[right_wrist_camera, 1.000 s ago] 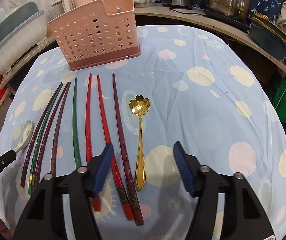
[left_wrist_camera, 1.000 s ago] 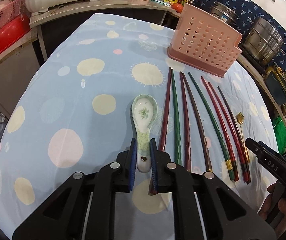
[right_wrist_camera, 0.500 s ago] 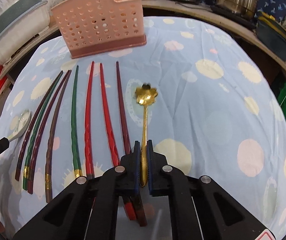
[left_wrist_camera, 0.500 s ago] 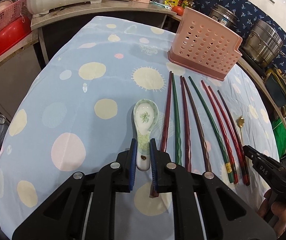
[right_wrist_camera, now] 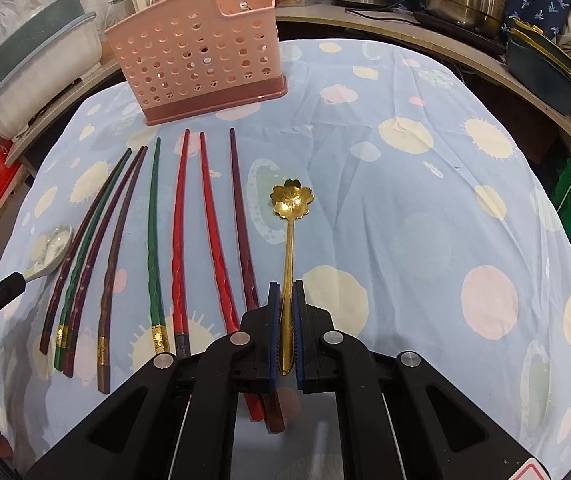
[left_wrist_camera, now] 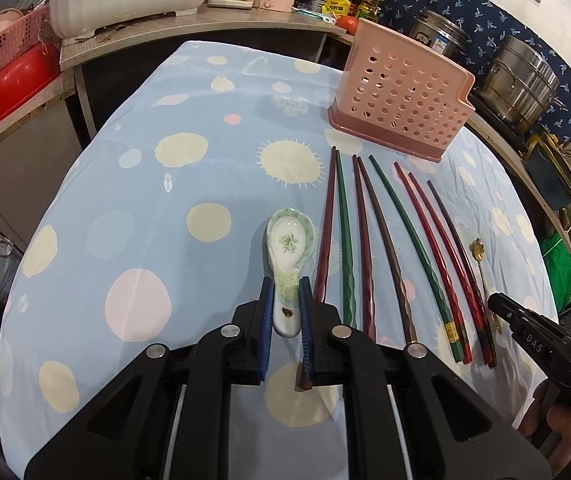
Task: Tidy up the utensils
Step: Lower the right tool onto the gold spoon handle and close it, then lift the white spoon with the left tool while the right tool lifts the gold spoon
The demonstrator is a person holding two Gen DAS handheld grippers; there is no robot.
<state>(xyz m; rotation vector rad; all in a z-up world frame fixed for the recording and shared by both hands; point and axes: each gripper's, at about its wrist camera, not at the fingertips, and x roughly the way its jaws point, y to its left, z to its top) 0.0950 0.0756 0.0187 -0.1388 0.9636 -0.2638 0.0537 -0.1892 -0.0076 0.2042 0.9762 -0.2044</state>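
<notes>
Even, bright indoor light; sharp centre, heavy fisheye bending, dark corners.

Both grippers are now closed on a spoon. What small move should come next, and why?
Probably lift both straight up. The left gripper clamps the ceramic spoon, the right gripper the gold spoon; both lie on the cloth, and the pink holder stands beyond.

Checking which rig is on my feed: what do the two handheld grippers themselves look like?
Both match: the left gripper and right gripper have black angular plastic frames with silver round bolts and ribbed blue pads on the fingers. Seen from the left wrist view, the right gripper's finger carries white lettering "DAS". A red-edged sticker corner shows low on the right gripper's body.
</notes>
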